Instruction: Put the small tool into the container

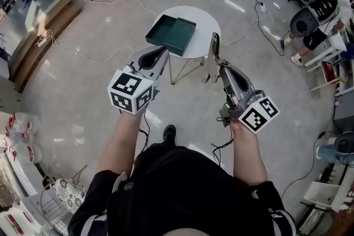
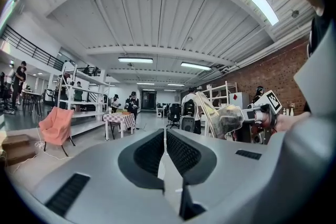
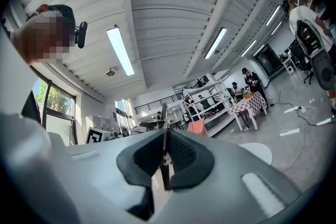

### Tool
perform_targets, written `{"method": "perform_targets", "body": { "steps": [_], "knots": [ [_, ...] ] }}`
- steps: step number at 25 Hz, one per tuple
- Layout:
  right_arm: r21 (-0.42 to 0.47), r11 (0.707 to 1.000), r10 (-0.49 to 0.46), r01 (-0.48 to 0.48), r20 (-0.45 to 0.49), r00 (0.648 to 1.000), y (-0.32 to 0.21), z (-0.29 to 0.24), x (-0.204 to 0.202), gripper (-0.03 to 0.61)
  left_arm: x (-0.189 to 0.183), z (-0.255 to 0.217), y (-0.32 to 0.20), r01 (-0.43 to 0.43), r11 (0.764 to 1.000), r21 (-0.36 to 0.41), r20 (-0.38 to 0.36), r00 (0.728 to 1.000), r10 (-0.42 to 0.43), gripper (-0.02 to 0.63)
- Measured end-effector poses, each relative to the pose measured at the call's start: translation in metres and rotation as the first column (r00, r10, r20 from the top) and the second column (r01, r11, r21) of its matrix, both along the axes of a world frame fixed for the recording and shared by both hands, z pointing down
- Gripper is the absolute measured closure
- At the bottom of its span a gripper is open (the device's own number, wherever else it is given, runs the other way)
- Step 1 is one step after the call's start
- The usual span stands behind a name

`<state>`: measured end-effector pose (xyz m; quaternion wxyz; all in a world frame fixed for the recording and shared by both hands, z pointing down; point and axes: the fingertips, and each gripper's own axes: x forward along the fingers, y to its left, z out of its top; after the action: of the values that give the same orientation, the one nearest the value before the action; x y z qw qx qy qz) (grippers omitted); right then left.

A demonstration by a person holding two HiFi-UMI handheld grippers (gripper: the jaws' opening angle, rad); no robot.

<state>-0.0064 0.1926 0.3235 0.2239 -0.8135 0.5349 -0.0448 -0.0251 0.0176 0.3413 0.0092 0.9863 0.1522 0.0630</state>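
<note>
**A:** Where is the small tool, and by what is it held?

**B:** The small tool [image 1: 213,52] is pinched between the pads of the right gripper [image 1: 222,69]. It is carried in the air nearer than the table [image 1: 206,20] and has not yet been put into the container [image 1: 165,29]. In the right gripper view it is seen edge-on as a thin flat strip, with the jaws clenched on its lower part.

**A:** Which way is it pointed?

**B:** Its long axis is carried on from the line of the jaws. In the head view it runs from near to far, and the free end is seen against the right edge of the table. Ceiling fills the right gripper view, so the free end is judged to be tilted upward as well.

**A:** Why is it held so?

**B:** Most of its length is left free by a grip at one end, so it could, it is judged, be lowered end-first. The container lies open on the table, to the left of the tool's free end.

**A:** And the other hand?

**B:** The left gripper [image 1: 160,53] is held up to the left of the tool. Its jaws are drawn together and nothing is grasped. It is judged to be kept clear of the work.
</note>
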Motion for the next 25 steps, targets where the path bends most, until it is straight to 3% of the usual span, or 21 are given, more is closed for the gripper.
{"method": "perform_targets", "body": {
  "steps": [10,21,25],
  "knots": [
    [-0.067,0.997,0.034,-0.035,-0.017,0.999,-0.063,-0.007,0.061,0.568,0.058,0.008,-0.090,0.044,0.999,-0.012,0.021,0.999,-0.043,0.594],
    [-0.076,0.997,0.000,0.001,0.024,1.000,-0.102,0.006,0.109,0.568,0.083,0.030,-0.133,0.097,0.995,-0.035,0.082,0.992,-0.094,0.594],
    [-0.069,0.997,-0.033,0.036,0.047,0.998,-0.121,0.012,0.149,0.568,0.115,0.034,-0.149,0.127,0.991,-0.032,0.112,0.986,-0.123,0.594]
  ]
}}
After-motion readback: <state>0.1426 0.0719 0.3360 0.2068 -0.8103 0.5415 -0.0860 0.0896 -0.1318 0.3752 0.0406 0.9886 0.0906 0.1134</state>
